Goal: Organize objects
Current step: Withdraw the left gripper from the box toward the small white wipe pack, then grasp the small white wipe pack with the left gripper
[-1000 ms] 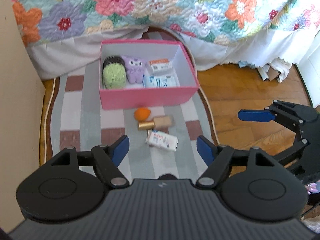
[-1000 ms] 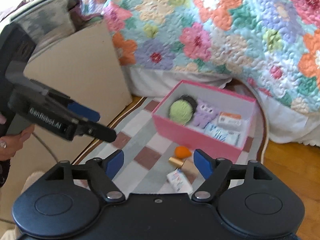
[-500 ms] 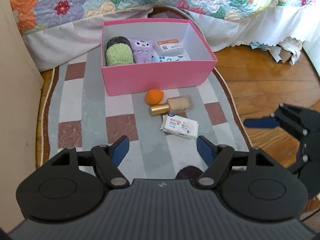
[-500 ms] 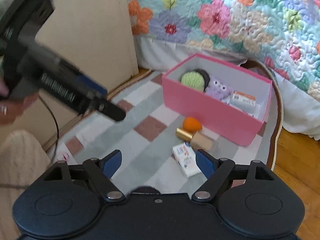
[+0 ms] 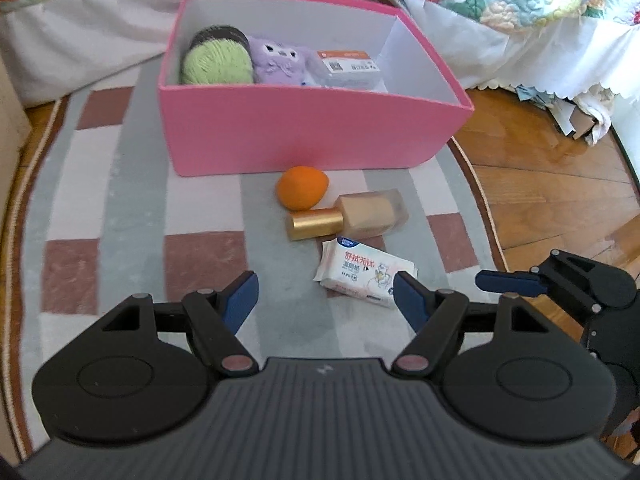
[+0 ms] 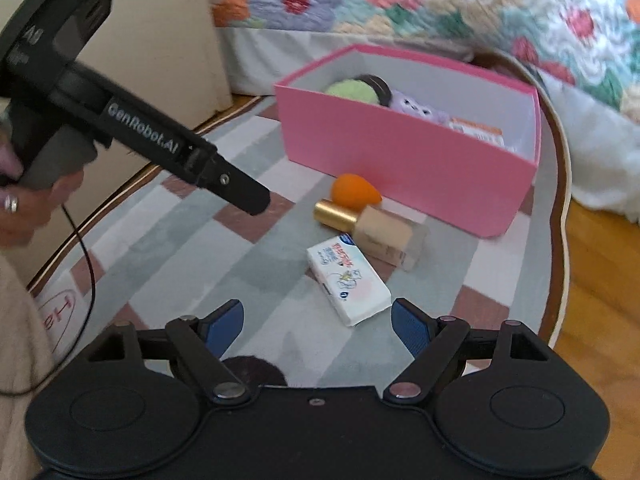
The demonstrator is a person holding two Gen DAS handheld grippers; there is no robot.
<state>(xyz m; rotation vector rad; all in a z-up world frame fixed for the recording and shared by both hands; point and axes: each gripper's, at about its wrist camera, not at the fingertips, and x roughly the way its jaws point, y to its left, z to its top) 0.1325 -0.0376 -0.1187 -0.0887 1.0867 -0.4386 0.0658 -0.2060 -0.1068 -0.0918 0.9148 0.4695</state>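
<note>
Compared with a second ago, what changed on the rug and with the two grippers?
Both grippers came down toward the rug: the left gripper and right gripper now sit near the tissue pack. Both are open and empty; the right's jaws have just opened slightly. The pink box, orange sponge and foundation bottle stayed put.

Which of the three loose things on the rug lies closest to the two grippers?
The white tissue pack, printed with red characters. It lies just ahead of both open grippers, while the gold-capped bottle and orange sponge sit farther off, toward the pink box.

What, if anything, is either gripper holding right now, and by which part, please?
Nothing is held. The left gripper and right gripper are both open and empty above the rug, short of the tissue pack.
</note>
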